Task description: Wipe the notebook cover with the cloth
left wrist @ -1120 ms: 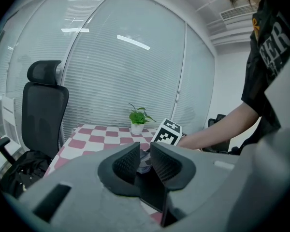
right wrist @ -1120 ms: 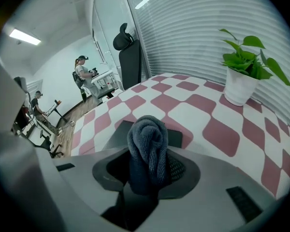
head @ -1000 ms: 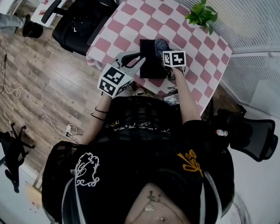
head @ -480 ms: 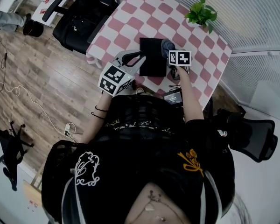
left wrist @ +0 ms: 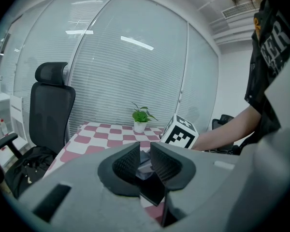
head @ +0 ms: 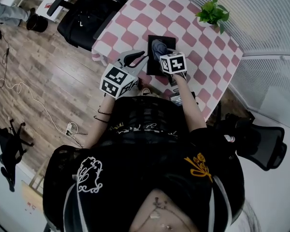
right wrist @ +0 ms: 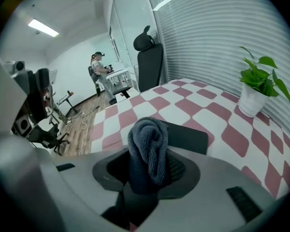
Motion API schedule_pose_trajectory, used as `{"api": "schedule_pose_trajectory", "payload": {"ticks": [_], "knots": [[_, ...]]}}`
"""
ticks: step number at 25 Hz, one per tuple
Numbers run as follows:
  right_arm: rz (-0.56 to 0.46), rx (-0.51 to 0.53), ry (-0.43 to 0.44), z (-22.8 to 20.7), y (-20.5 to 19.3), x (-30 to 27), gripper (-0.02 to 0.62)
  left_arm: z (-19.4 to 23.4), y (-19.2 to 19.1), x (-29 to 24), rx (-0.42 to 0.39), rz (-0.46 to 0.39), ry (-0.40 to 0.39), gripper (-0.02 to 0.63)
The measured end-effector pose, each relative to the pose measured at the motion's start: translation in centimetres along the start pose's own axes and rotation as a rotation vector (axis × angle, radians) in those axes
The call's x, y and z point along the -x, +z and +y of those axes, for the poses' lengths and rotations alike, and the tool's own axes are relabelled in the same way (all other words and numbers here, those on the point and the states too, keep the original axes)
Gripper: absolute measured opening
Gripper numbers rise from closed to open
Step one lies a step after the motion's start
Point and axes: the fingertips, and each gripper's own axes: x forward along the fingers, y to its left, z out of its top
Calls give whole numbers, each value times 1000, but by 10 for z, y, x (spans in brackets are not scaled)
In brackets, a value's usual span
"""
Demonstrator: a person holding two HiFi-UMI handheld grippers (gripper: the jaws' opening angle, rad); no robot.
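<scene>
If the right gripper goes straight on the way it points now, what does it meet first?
Most likely the notebook: the right gripper, shut on the cloth, points at its black cover just ahead on the table. Depth is unclear, so the cloth may be touching it now.

Only 1 bit of print I can half read: white block letters on the person's black short-sleeved shirt (left wrist: 273, 42) in the left gripper view. It looks like "GER", with the rest cut off by folds and the frame edge. The white and yellow graphics on that shirt in the head view don't resolve into letters for me. The white cube with black square markers (head: 117, 81) and its twin (head: 173, 63) carry patterns only.
</scene>
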Motion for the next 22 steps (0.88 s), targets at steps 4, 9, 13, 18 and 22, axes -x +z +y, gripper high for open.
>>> {"api": "schedule_pose_trajectory", "payload": {"ticks": [4, 9, 13, 18, 22], "knots": [[20, 38, 47, 31, 0, -15, 132, 0, -2, 5, 3, -2, 12, 75], [68, 56, 40, 37, -10, -32, 132, 2, -6, 11, 13, 1, 28, 75], [58, 34, 42, 36, -11, -34, 132, 3, -8, 13, 17, 4, 34, 75], [50, 15, 53, 34, -13, -33, 132, 3, -9, 11, 15, 6, 29, 75], [40, -5, 51, 25, -16, -28, 132, 1, -9, 8, 10, 15, 17, 75]]}}
